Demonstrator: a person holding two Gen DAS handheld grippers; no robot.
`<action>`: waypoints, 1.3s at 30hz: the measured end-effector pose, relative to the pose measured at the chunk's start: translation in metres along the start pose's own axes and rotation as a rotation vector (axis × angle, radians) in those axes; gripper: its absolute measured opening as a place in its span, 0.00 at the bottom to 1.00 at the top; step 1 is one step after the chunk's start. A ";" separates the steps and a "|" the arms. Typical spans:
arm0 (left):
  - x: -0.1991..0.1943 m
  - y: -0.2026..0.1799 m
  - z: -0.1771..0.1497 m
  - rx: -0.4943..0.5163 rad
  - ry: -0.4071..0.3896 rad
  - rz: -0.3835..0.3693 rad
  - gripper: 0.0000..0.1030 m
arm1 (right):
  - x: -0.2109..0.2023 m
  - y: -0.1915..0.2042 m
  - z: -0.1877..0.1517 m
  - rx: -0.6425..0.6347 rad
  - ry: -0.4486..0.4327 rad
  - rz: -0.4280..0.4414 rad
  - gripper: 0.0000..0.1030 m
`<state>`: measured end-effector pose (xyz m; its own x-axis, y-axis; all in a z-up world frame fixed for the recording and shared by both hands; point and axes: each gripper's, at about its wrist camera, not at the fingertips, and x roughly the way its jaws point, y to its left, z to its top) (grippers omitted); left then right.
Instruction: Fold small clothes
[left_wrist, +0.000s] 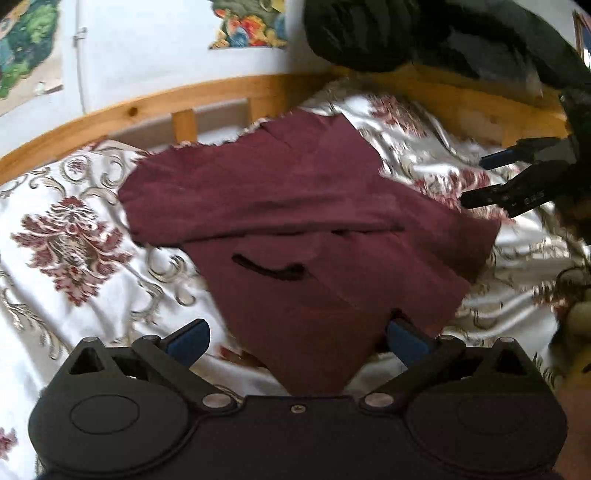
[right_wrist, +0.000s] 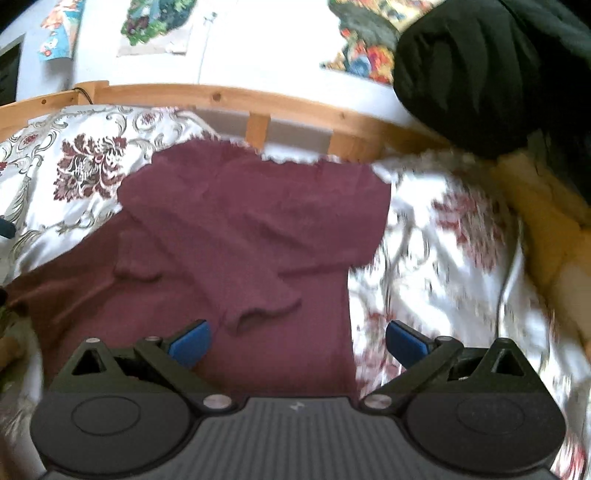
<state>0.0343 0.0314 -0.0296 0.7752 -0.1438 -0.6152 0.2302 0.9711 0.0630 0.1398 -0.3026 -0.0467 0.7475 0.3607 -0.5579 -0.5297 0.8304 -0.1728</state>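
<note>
- Nearest my left wrist camera is the left gripper (left_wrist: 297, 341), jaws spread wide and pinching nothing; the near corner of the maroon garment (left_wrist: 295, 236) lies between them without being pressed.
- My right gripper (right_wrist: 297, 343) is also spread and empty, hovering over the garment's near right edge.
- The garment lies partly folded on the bed, on the floral bedspread (left_wrist: 66, 236), with one layer doubled over and a short sleeve (right_wrist: 266, 306) on top. The wooden bed rail (right_wrist: 229, 98) runs behind it.
- I judge it light, soft and limp: it will sag and crease, not slip or break.
- I'd pinch two corners of one edge, both layers together, and lay it over flat.
- The soft bedspread may bunch into the pinch.
</note>
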 end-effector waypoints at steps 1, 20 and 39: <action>0.004 -0.004 -0.001 0.011 0.016 0.000 0.99 | -0.001 0.000 -0.003 0.012 0.016 0.003 1.00; 0.034 -0.037 -0.002 0.334 0.109 0.187 0.44 | 0.023 0.011 -0.017 0.006 0.137 0.080 1.00; 0.001 -0.001 0.067 0.069 -0.082 0.089 0.05 | 0.007 0.103 -0.018 -0.382 -0.088 0.173 0.99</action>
<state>0.0748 0.0178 0.0222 0.8392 -0.0761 -0.5384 0.1964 0.9657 0.1698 0.0830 -0.2219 -0.0835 0.6571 0.5297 -0.5363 -0.7484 0.5432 -0.3805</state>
